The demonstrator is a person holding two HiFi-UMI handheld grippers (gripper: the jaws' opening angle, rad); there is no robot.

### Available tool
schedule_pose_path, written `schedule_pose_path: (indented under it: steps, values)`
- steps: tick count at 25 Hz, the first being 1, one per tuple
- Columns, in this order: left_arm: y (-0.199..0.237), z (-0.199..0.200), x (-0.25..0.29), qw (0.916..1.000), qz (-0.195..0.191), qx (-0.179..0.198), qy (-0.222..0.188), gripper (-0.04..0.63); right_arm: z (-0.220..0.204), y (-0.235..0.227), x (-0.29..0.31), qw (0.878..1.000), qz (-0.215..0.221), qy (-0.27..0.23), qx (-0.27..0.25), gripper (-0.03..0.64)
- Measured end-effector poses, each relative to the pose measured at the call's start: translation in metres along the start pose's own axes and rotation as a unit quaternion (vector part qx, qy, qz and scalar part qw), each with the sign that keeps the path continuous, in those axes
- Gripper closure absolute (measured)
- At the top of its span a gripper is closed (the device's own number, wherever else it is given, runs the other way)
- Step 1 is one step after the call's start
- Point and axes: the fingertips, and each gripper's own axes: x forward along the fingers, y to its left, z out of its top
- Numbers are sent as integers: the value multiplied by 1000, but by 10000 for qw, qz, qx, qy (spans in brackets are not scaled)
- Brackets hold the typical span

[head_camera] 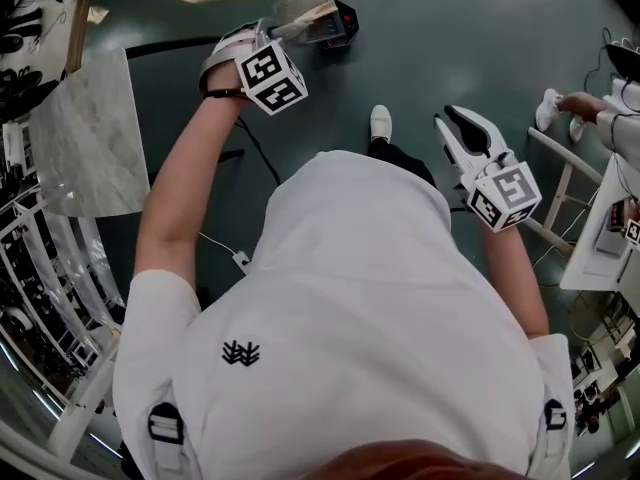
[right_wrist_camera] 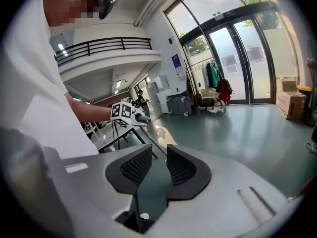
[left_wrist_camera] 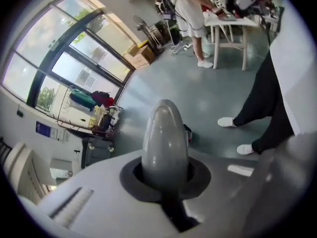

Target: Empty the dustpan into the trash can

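Note:
My left gripper [head_camera: 272, 36] is held out in front of me at upper left, shut on a smooth grey rounded handle [left_wrist_camera: 165, 140] that fills the space between its jaws. In the head view a pale grey dustpan [head_camera: 305, 10] sticks out past that gripper, above the dark floor. A small black and red object [head_camera: 343, 20] sits on the floor just beyond it. My right gripper [head_camera: 455, 118] hangs at my right side, open, with only floor showing between its ribbed pads [right_wrist_camera: 181, 168]. In the right gripper view, the left gripper's marker cube [right_wrist_camera: 122, 112] shows. No trash can is clearly visible.
A marble-patterned slab [head_camera: 90, 138] lies at left. At right a white table [head_camera: 598, 243] stands with another person's hand [head_camera: 585, 103] beside it. A cable [head_camera: 262, 156] runs across the floor. A person [left_wrist_camera: 190, 9] stands by white tables; glass doors [right_wrist_camera: 237, 58] are beyond.

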Motion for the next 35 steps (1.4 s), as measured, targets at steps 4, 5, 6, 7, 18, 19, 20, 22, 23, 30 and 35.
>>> schedule_pose_path:
  steps: [4, 5, 6, 7, 18, 19, 20, 22, 23, 30, 35]
  values:
    - [-2, 19, 11, 9948, 66, 983, 247, 538, 5, -27, 3, 10000, 63, -60, 4, 546]
    - [-2, 23, 13, 9922, 92, 1211, 294, 538, 6, -32, 3, 9999, 85, -72, 1, 546]
    - [-2, 26, 15, 9890, 126, 1435, 342, 538, 7, -36, 4, 9999, 107, -88, -4, 546]
    - [-1, 30, 16, 9851, 173, 1668, 390, 538, 9, -40, 5, 9999, 127, -110, -10, 546]
    - [35, 49, 33, 8970, 556, 4257, 1056, 538, 21, -66, 15, 9991, 280, -311, 16, 546]
    - [41, 48, 34, 8883, 579, 4413, 1134, 538, 20, -67, 15, 9991, 282, -325, 20, 546]
    - [45, 47, 35, 8798, 597, 4560, 1198, 538, 19, -67, 14, 9990, 285, -337, 24, 546]
    - [52, 48, 36, 8643, 628, 4819, 1297, 538, 18, -69, 12, 9989, 292, -373, 27, 546]
    - [55, 51, 36, 8571, 655, 4931, 1342, 538, 17, -71, 11, 9988, 294, -394, 24, 546]
    - [55, 72, 33, 8075, 748, 5569, 1794, 539, 11, -77, 8, 9984, 239, -505, 75, 546]
    - [43, 96, 33, 7769, 672, 5945, 1960, 539, 9, -77, 7, 9977, 228, -619, 137, 546]
